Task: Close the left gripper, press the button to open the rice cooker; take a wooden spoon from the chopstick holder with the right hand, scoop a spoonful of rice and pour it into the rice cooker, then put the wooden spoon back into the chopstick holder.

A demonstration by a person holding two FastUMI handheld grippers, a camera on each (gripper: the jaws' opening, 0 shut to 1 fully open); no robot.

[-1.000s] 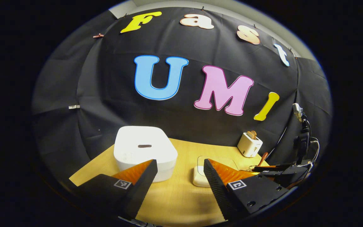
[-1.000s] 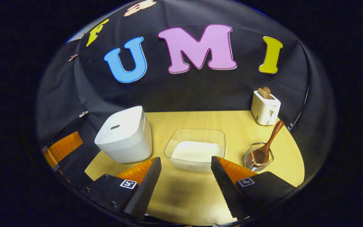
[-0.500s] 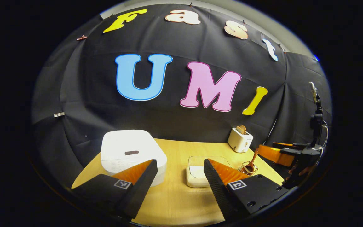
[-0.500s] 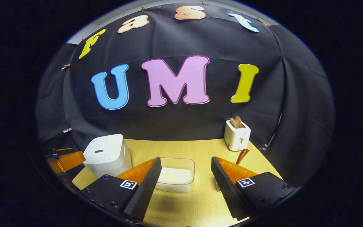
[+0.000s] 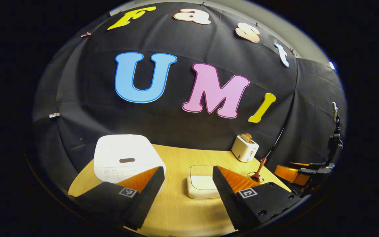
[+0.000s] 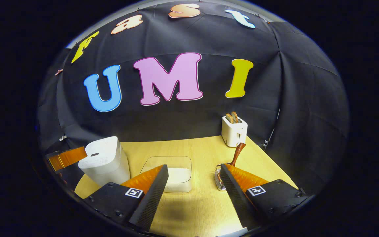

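Note:
The white rice cooker [image 5: 123, 159] stands at the table's left with its lid down and a dark button [image 5: 127, 160] on top; in the right gripper view the rice cooker [image 6: 104, 161] sits at the left. My left gripper [image 5: 188, 174] hangs open, short of the cooker and to its right. A clear box of rice [image 6: 173, 172] sits mid-table, the same rice box [image 5: 202, 182] lying between my left fingers. The wooden spoon [image 6: 237, 153] leans in the clear chopstick holder [image 6: 219, 179]. My right gripper [image 6: 194, 172] is open, the holder just beyond its right finger.
A white toaster [image 6: 234, 130] with bread slices stands at the back right by the black cloth wall; the same toaster [image 5: 244, 148] shows in the left gripper view. The wooden table [image 6: 196, 210] has bare room in front of the rice box.
Both cameras tilted up and drew back from the table, so the objects sit lower and smaller. Each gripper stays open with nothing held.

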